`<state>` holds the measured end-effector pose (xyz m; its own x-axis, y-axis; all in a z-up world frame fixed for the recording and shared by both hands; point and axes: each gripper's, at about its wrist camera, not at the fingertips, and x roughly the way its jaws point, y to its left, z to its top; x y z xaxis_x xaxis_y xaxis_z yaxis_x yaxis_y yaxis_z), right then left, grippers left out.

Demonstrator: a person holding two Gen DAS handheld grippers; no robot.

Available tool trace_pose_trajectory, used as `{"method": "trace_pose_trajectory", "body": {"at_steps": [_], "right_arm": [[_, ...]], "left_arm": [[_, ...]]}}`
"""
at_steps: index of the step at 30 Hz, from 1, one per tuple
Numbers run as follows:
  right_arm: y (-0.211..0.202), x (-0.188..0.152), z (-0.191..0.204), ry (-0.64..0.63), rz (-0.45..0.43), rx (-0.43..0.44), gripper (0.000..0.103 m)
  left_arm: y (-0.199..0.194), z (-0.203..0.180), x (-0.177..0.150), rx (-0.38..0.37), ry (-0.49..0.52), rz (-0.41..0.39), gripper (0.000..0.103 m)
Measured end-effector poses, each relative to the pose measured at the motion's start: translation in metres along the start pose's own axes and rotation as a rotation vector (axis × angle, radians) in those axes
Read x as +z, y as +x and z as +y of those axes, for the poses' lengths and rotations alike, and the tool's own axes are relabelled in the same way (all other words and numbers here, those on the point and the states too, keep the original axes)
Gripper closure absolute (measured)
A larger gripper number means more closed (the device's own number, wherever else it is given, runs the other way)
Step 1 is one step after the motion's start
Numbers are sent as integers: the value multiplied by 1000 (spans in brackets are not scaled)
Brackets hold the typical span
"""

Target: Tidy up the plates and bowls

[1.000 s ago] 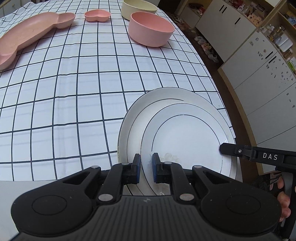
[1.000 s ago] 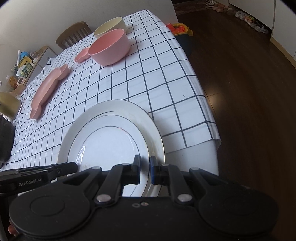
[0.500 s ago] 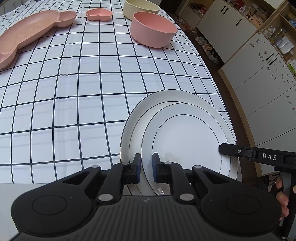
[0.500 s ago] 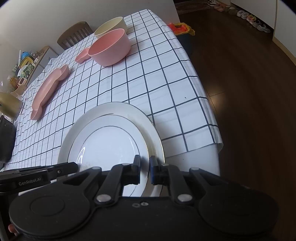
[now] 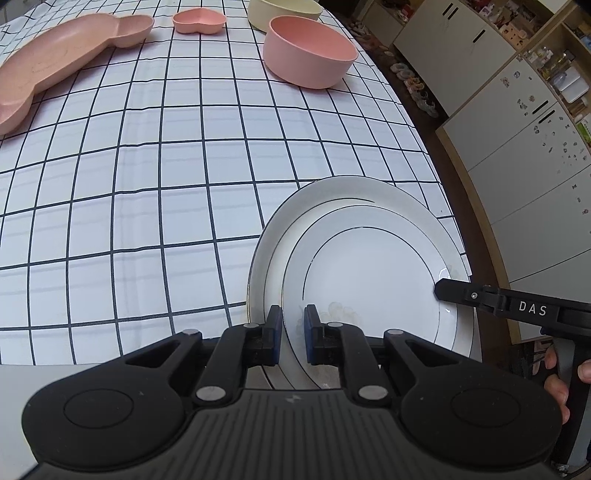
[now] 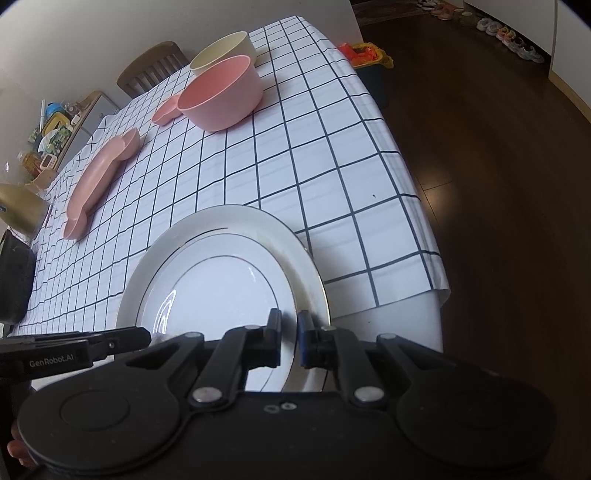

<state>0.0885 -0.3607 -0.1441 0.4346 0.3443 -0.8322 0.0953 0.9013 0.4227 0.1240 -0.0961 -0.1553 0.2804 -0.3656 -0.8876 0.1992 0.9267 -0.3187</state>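
A smaller white plate (image 5: 373,280) sits on top of a larger white plate (image 5: 269,258), both with thin dark rings, and the pair rests at the near corner of the checked tablecloth (image 5: 147,184), close to its hanging edge. The left gripper (image 5: 293,328) is pinched almost shut on the near-left rim of the smaller white plate, one blue pad on each side of the rim. The right gripper (image 6: 289,339) is closed the same way on the near-right rim of the stack; whether its pads catch one rim or both cannot be told. In the left wrist view the right gripper's black finger reaches in over the plates' right edge, with fingers of a hand (image 5: 554,376) on its handle.

Beyond the plates, well apart, a pink bowl (image 5: 310,51) stands by the cloth's far right side, with a cream bowl (image 5: 284,13) just behind it, touching or nearly so. Left of the bowls lies a small pink heart-shaped dish (image 5: 199,21), and farther left of it a long pink tray (image 5: 66,62) with lobed ends. A wooden chair (image 6: 153,68) stands behind the table's far end. White cabinets (image 5: 517,147) line the dark wooden floor (image 6: 498,184) to the plates' right.
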Motion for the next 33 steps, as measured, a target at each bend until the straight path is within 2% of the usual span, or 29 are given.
{"method": "trace_pose_trajectory", "body": {"at_steps": [7, 12, 21, 24, 28, 33], "right_arm": [[2, 0, 4, -33, 11, -13, 95], [0, 0, 10, -58, 5, -24, 84], [-16, -1, 34, -146, -43, -31, 78], [-26, 0, 49, -192, -76, -35, 70], [-40, 0, 69, -254, -128, -36, 66], [-56, 0, 92, -314, -197, -30, 48]], "left_arm": [[-6, -3, -4, 15, 34, -15, 91], [-13, -3, -8, 20, 45, -28, 91], [-35, -6, -8, 51, 95, -106, 91], [-48, -10, -10, 51, 128, -163, 91], [-65, -15, -11, 65, 167, -234, 91], [-86, -15, -10, 68, 171, -304, 89]]}}
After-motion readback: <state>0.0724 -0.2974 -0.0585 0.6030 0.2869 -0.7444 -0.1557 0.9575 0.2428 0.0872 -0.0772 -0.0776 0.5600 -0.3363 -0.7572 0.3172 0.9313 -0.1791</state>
